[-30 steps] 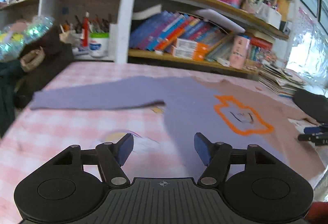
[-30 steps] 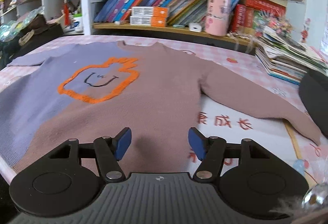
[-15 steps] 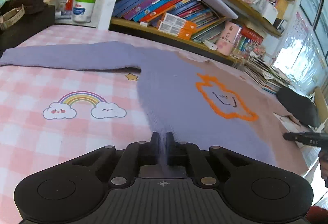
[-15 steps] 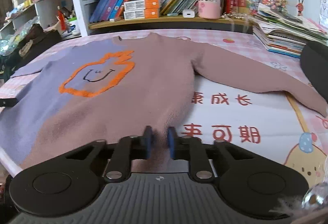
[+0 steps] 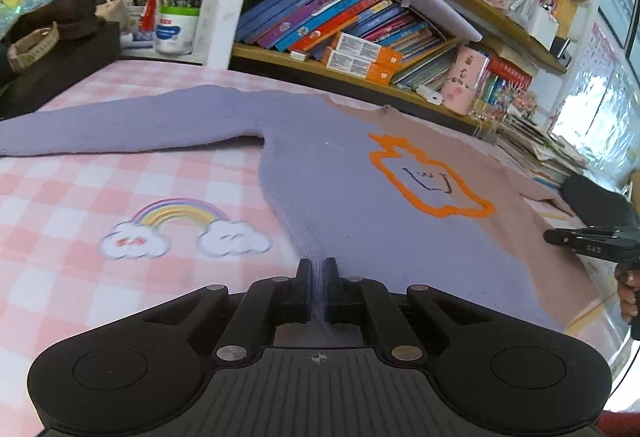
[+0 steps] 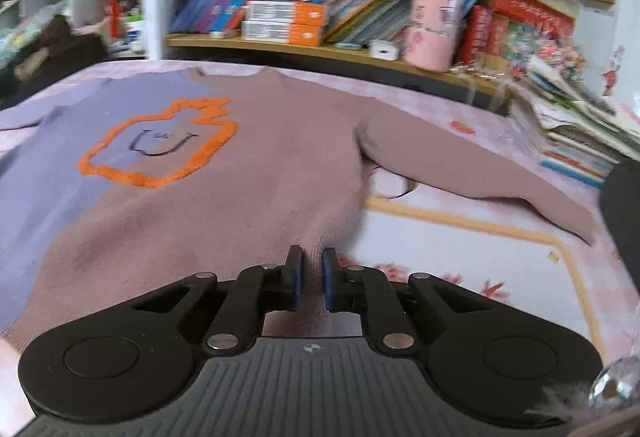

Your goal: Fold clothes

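The left gripper (image 5: 318, 283) is pinched tight on the purple hem of the sweater (image 5: 360, 197) at lower centre of its frame. The right gripper (image 6: 311, 277) is likewise clamped on the brown hem. The sweater lies spread flat across mid-frame on the pink checked tablecloth (image 5: 60, 197), below the bookshelf (image 5: 360, 73).

No text reads clearly; the sweater (image 5: 360, 197) bears an orange-outlined smiley.

Lilac-and-mauve sweater (image 5: 340, 173) with orange outline; pink-checked tablecloth (image 5: 60, 197).
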Available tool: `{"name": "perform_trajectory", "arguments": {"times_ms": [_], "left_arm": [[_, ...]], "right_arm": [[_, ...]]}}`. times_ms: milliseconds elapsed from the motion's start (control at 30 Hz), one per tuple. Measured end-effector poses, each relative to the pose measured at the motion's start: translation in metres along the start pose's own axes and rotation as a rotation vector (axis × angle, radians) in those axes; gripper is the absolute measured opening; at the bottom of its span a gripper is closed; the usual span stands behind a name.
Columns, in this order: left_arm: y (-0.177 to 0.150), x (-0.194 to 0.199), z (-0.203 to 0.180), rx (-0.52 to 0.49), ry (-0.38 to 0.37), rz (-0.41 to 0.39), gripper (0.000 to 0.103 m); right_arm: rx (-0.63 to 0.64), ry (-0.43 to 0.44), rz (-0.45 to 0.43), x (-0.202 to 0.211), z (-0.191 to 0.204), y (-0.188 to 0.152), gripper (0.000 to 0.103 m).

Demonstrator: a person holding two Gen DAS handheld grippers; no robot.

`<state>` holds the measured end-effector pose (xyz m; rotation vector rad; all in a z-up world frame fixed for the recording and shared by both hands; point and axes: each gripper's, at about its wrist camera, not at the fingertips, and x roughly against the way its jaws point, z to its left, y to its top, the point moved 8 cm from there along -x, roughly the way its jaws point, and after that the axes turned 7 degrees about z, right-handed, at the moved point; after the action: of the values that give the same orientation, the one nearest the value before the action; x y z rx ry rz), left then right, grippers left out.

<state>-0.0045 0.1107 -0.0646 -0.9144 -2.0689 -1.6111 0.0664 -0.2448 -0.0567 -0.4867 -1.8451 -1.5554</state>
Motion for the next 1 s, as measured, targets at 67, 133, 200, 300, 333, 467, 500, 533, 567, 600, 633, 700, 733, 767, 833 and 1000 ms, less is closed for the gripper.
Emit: {"name": "perform_trajectory", "arguments": {"times_ms": [67, 133, 200, 300, 333, 467, 500, 533, 567, 600, 633, 700, 733, 767, 833, 1000], "left_arm": [[0.001, -0.004, -0.004, -0.01, 0.004, -0.005, 0.004], [0.001, -0.005, -0.006, -0.012, 0.005, -0.009, 0.004], [-0.003, 0.001, -0.006, -0.005, 0.013, -0.01, 0.008], [-0.009, 0.009, -0.006, 0.006, 0.025, -0.011, 0.013], [-0.012, 0.012, -0.006, 0.008, 0.027, -0.011, 0.013], [-0.02, 0.019, -0.008, 0.061, -0.019, -0.006, 0.019], [-0.02, 0.019, -0.009, 0.08, -0.033, -0.006, 0.02], [-0.021, 0.018, -0.009, 0.098, -0.048, -0.004, 0.02], [-0.021, 0.018, -0.009, 0.115, -0.059, -0.003, 0.02], [-0.021, 0.017, -0.009, 0.129, -0.068, -0.004, 0.02], [-0.022, 0.017, -0.009, 0.139, -0.072, -0.006, 0.02], [-0.022, 0.016, -0.01, 0.145, -0.069, -0.01, 0.019], [-0.022, 0.016, -0.011, 0.142, -0.067, -0.011, 0.017], [-0.022, 0.015, -0.011, 0.138, -0.068, -0.012, 0.012], [-0.021, 0.012, -0.011, 0.131, -0.069, -0.015, 0.006], [-0.016, 0.011, 0.0, 0.141, -0.04, -0.034, 0.005]], "right_arm": [[-0.024, -0.024, -0.007, 0.001, -0.006, -0.003, 0.009], [-0.013, -0.031, -0.016, 0.007, -0.008, -0.009, 0.01], [-0.041, -0.008, -0.021, 0.013, -0.013, -0.015, 0.014], [-0.113, 0.039, -0.018, 0.023, -0.022, -0.025, 0.027], [-0.134, 0.061, -0.014, 0.027, -0.023, -0.029, 0.027], [-0.184, 0.13, -0.004, 0.048, -0.019, -0.048, 0.027], [-0.182, 0.131, -0.005, 0.052, -0.017, -0.051, 0.027], [-0.179, 0.131, -0.004, 0.056, -0.016, -0.054, 0.027], [-0.177, 0.133, -0.003, 0.058, -0.014, -0.056, 0.027], [-0.175, 0.134, -0.001, 0.061, -0.013, -0.058, 0.027], [-0.171, 0.133, 0.0, 0.062, -0.012, -0.059, 0.025], [-0.152, 0.13, -0.001, 0.062, -0.008, -0.059, 0.02], [-0.142, 0.128, -0.002, 0.062, -0.005, -0.059, 0.017], [-0.132, 0.126, -0.003, 0.062, -0.003, -0.059, 0.015], [-0.123, 0.126, -0.008, 0.06, -0.001, -0.058, 0.012], [-0.112, 0.126, -0.012, 0.059, 0.005, -0.057, 0.012]]}}
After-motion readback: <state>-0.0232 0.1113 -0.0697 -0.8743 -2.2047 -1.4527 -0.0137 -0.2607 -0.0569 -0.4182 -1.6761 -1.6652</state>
